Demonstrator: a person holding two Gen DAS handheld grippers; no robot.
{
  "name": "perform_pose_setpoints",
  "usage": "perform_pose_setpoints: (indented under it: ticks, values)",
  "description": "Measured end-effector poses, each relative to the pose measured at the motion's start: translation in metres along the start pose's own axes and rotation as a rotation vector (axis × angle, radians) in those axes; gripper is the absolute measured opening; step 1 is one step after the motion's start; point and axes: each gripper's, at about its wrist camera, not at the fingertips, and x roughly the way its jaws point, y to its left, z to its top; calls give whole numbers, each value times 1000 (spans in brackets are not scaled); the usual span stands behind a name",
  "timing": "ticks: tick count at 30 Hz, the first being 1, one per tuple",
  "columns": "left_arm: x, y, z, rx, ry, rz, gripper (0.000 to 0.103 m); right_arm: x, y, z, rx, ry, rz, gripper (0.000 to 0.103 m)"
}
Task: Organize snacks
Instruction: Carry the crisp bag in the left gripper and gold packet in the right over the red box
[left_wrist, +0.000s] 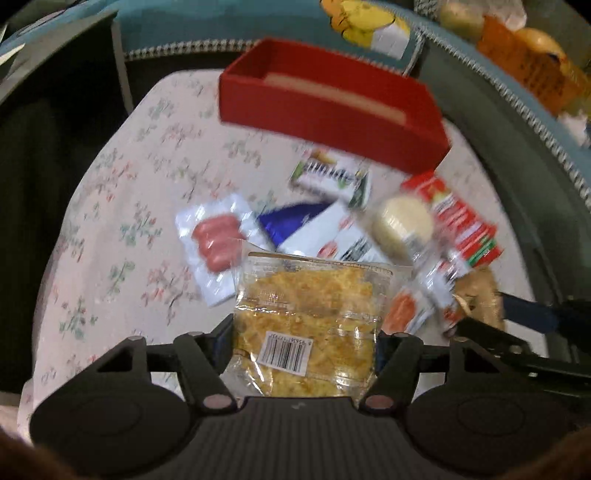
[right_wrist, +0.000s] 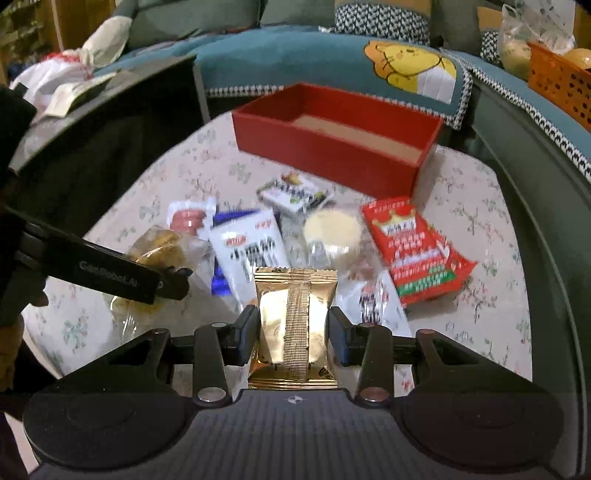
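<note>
My left gripper (left_wrist: 303, 343) has its jaws spread wide around a clear packet of yellow crumbly snack (left_wrist: 310, 295), whose sides touch both pads. The packet looks sharp while the table behind it is blurred. The right wrist view shows that gripper (right_wrist: 173, 280) at the left, with the packet (right_wrist: 159, 251) by its tip. My right gripper (right_wrist: 293, 332) is shut on a gold foil packet (right_wrist: 295, 317). The open red box (left_wrist: 332, 110) (right_wrist: 325, 155) stands at the far side of the table. Loose snacks lie between it and both grippers.
On the floral tablecloth (left_wrist: 129, 221) lie a sausage pack (left_wrist: 218, 240), a white and blue pouch (left_wrist: 314, 232), a round pale cake (left_wrist: 402, 225), a red packet (right_wrist: 417, 251) and a green-white packet (left_wrist: 332, 181). A teal sofa (right_wrist: 295, 59) with an orange basket (right_wrist: 557, 85) runs behind.
</note>
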Motion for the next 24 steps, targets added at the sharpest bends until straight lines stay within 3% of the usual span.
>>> perform_pose_setpoints:
  ticks: [4, 16, 24]
  values:
    - [3, -12, 27, 28, -57, 2, 103, 5, -9, 20, 28, -36, -9, 49]
    - [33, -19, 109, -45, -117, -45, 103, 41, -49, 83, 97, -86, -46, 49]
    - [58, -27, 177, -41, -204, -20, 103, 72, -79, 135, 111, -133, -72, 49]
